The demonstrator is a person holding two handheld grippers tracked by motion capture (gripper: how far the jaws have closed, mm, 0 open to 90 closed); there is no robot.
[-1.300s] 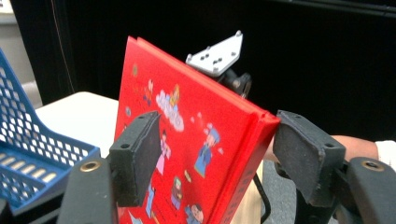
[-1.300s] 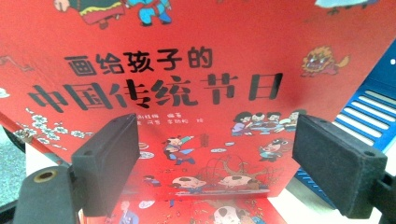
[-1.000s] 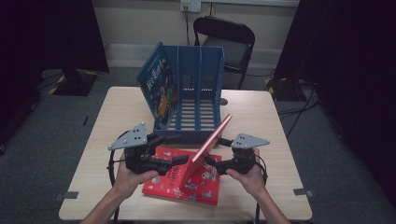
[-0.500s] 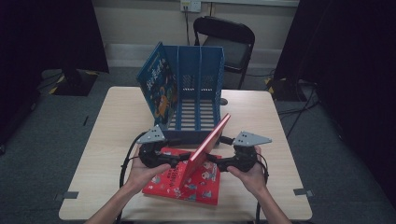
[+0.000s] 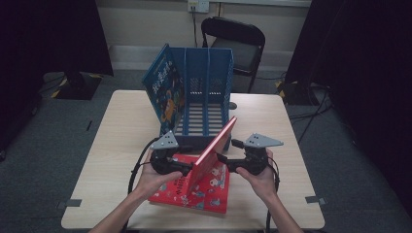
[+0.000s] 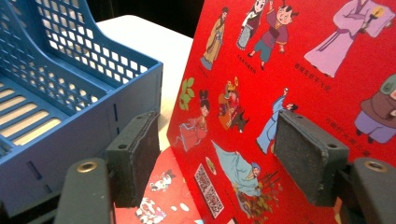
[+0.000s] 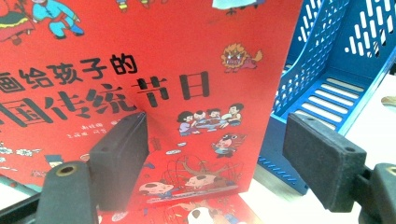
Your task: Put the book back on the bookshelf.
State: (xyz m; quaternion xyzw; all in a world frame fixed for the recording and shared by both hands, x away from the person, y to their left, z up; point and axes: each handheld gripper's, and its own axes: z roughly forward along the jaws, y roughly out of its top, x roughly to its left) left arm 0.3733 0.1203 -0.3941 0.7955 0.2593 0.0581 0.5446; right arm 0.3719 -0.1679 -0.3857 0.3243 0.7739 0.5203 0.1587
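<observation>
Beige table (image 5: 121, 145) (dark curtains (image 5: 48, 34) behind).

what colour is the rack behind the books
Blue; the rack shows best in the high view.

Your right gripper (image 7: 224, 161) has its jaws spread before the tilted red book (image 7: 154, 93). The blue rack (image 7: 336, 79) stands just behind it.

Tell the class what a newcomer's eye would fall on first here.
A thin red picture book stands tilted near the table's front, propped between the left tool and the right tool, both open. Under it lies a second red book; behind stands a blue slotted plastic file rack.
</observation>
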